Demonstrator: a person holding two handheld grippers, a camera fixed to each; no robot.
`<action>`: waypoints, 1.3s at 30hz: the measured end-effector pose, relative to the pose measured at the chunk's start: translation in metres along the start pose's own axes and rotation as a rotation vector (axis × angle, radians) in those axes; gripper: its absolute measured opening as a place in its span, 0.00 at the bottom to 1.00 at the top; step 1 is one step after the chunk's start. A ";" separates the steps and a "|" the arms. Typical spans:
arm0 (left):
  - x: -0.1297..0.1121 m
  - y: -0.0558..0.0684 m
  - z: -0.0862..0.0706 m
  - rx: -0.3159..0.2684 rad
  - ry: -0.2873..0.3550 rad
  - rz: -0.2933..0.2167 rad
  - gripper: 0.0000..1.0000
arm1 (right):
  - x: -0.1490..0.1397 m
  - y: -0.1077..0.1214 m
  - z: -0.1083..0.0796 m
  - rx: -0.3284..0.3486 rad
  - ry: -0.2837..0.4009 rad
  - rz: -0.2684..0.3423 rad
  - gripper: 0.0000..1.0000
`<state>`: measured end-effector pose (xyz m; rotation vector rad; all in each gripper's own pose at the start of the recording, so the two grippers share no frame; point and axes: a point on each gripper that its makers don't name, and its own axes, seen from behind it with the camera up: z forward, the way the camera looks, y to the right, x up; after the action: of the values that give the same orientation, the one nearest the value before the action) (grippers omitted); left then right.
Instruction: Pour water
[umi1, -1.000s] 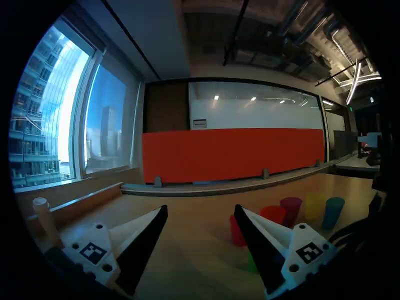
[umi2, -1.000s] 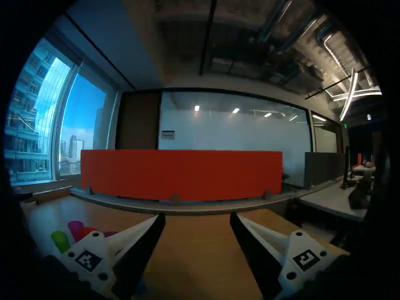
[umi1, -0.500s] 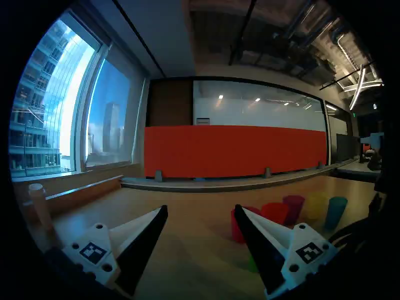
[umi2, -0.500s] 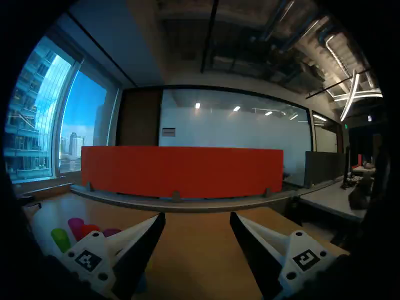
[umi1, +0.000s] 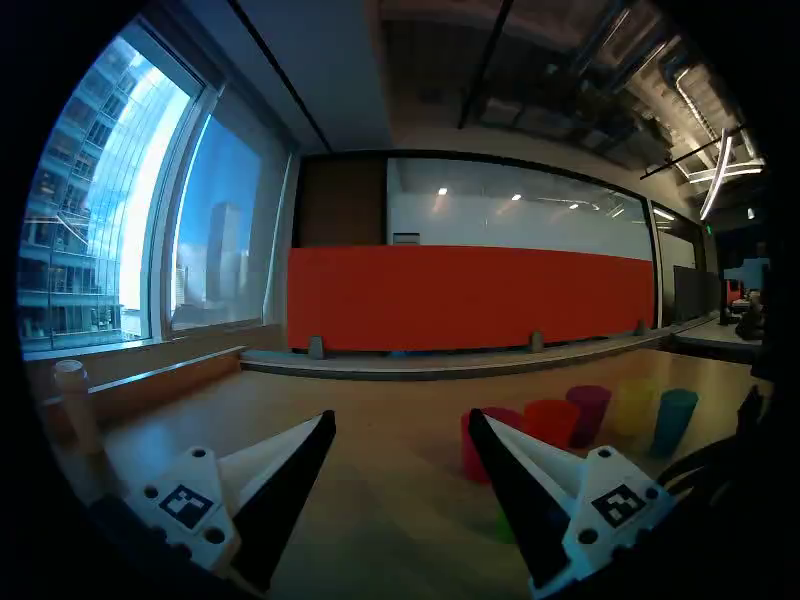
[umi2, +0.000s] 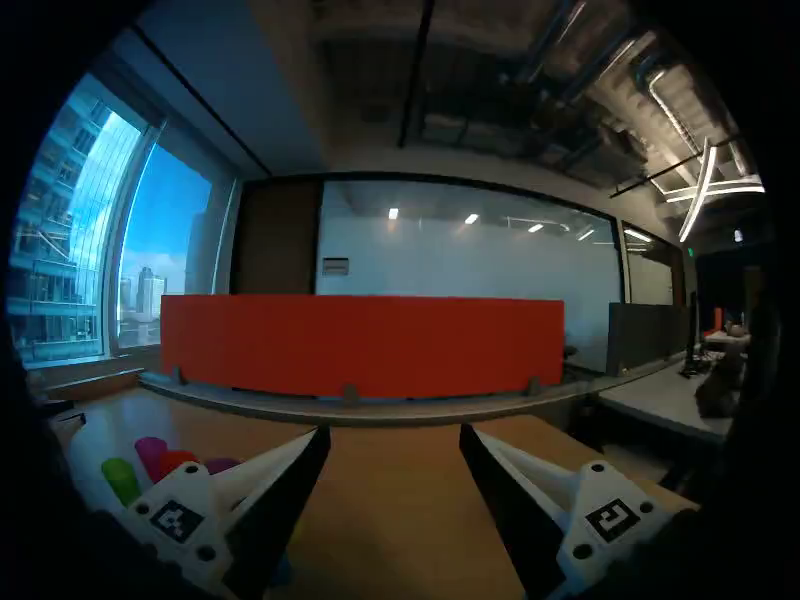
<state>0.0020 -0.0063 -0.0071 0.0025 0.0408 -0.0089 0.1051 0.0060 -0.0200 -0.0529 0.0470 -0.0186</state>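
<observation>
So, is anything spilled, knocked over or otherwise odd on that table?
Nothing stands out. The red cup, purple cup and teal cup stand upright on the wooden table, with no spill visible. The left gripper and right gripper are open, holding nothing.

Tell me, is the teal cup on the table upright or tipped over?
Upright: in the left gripper view the teal cup stands on its base on the table, beside the yellow cup. Its contents cannot be told.
</observation>
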 end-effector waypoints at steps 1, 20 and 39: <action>0.000 0.000 0.000 0.000 -0.001 0.000 0.99 | 0.000 0.000 0.000 0.000 0.001 -0.001 1.00; -0.010 0.002 0.004 -0.008 -0.032 0.005 0.99 | 0.001 0.000 -0.003 0.004 0.000 0.001 1.00; -0.011 0.002 0.003 -0.009 -0.036 0.007 0.99 | -0.002 -0.001 -0.002 0.049 0.020 -0.007 1.00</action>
<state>-0.0086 -0.0045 -0.0035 -0.0061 0.0051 -0.0019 0.1031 0.0052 -0.0224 -0.0035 0.0662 -0.0276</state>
